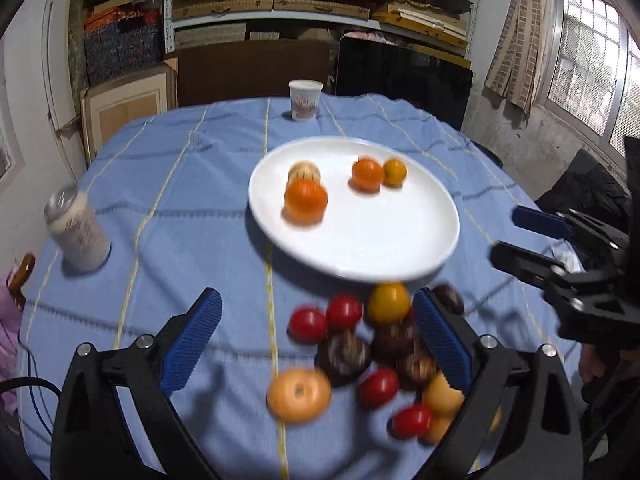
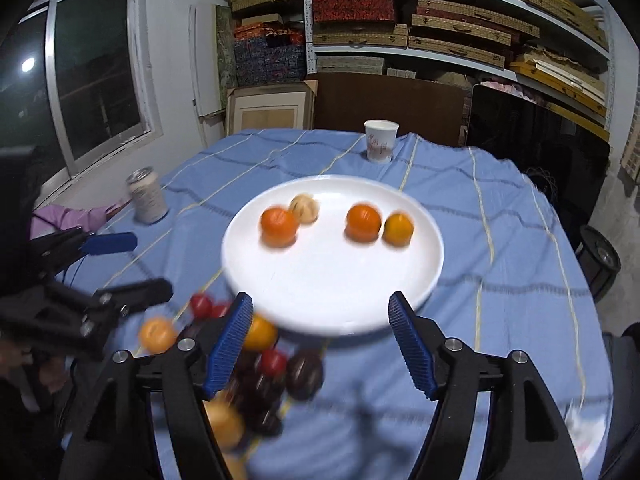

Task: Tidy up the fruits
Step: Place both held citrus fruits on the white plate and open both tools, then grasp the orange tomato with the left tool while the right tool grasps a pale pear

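A white plate [image 1: 360,236] [image 2: 332,276] lies on the blue cloth and carries two oranges [image 1: 306,202] [image 2: 363,222], a yellow-orange fruit [image 1: 395,173] and a pale round fruit [image 1: 304,172]. Nearer to me a loose pile [image 1: 360,352] [image 2: 264,368] of red, dark brown and orange fruits sits on the cloth. My left gripper [image 1: 317,294] hangs open over this pile, its pads pressing on nothing. My right gripper [image 2: 320,300] is open above the plate's near rim, with the pile to its left. Each gripper shows in the other's view: the right gripper [image 1: 505,232], the left gripper [image 2: 152,264].
A paper cup [image 1: 305,100] [image 2: 381,140] stands at the table's far edge. A drink can [image 1: 78,232] [image 2: 147,196] stands at the left. Shelves of boxes line the back wall. A black bin [image 2: 600,260] sits on the floor to the right.
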`<state>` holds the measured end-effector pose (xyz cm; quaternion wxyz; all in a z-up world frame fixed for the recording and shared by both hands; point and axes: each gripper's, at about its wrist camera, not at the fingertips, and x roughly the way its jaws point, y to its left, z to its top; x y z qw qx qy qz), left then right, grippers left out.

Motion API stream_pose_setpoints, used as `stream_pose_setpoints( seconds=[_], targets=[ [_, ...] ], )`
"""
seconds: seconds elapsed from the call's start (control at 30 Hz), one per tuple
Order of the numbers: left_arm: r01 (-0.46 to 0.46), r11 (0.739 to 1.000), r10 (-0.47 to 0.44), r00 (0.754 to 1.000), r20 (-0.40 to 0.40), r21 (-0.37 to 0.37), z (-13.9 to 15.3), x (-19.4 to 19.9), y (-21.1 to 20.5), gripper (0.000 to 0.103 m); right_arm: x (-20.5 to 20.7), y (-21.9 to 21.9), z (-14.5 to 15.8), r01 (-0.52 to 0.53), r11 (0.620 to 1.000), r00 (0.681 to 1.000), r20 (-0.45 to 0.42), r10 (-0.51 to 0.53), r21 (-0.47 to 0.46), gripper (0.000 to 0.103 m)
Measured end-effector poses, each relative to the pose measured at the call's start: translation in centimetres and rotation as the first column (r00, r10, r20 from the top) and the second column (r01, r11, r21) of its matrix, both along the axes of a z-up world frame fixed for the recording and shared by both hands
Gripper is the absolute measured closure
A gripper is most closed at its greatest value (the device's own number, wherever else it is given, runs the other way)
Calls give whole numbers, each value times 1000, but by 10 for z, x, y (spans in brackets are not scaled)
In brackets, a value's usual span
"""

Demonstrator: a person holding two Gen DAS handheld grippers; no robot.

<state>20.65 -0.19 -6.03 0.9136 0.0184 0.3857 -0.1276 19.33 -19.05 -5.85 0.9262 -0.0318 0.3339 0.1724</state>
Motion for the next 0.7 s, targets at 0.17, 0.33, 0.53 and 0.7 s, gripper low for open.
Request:
stream_pose_setpoints(
  seconds=[0.17,0.33,0.53,0.7],
  targets=[
    [-27,999,28,1000,-15,41,-28,-41,13,9,-72,9,-28,-26,1000,1000,-5,26,3,30],
    [-44,998,46,997,-55,39,-49,-57,18,9,-100,21,-53,-37,999,999,-32,37,5,31],
    [-55,997,58,996,-66,47,-55,-62,19,9,-98,32,-67,-29,1000,998,-50,28,-10,35],
    [-70,997,73,994,-79,36,-55,-55,21,9,-100,37,-74,-73,997,996,-45,73,3,63]
  ],
)
